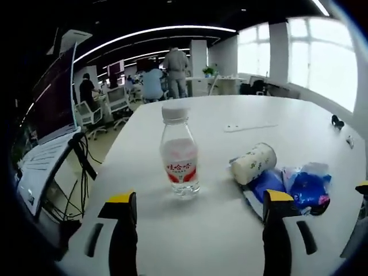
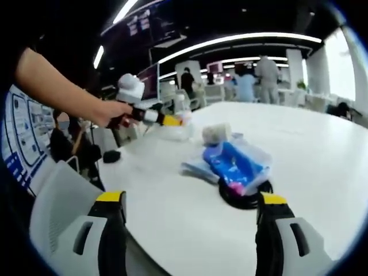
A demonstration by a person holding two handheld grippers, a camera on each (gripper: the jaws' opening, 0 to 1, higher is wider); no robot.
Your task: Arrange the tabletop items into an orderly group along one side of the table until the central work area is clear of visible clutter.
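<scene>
On the white desk (image 1: 230, 230), a clear plastic water bottle with red label (image 1: 180, 154) stands upright ahead of the left gripper (image 1: 198, 221), whose jaws gape wide and empty. Approach centred, close at the label's height, keeping clear of the cream cylindrical packet (image 1: 253, 163) beside it. The right gripper (image 2: 190, 224) is also wide and empty.

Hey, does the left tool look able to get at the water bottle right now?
Probably yes. The water bottle stands upright straight ahead of the left tool, whose jaws are spread wide, with bare white table between. The patterned roll and blue packets lie off to one side.
</scene>
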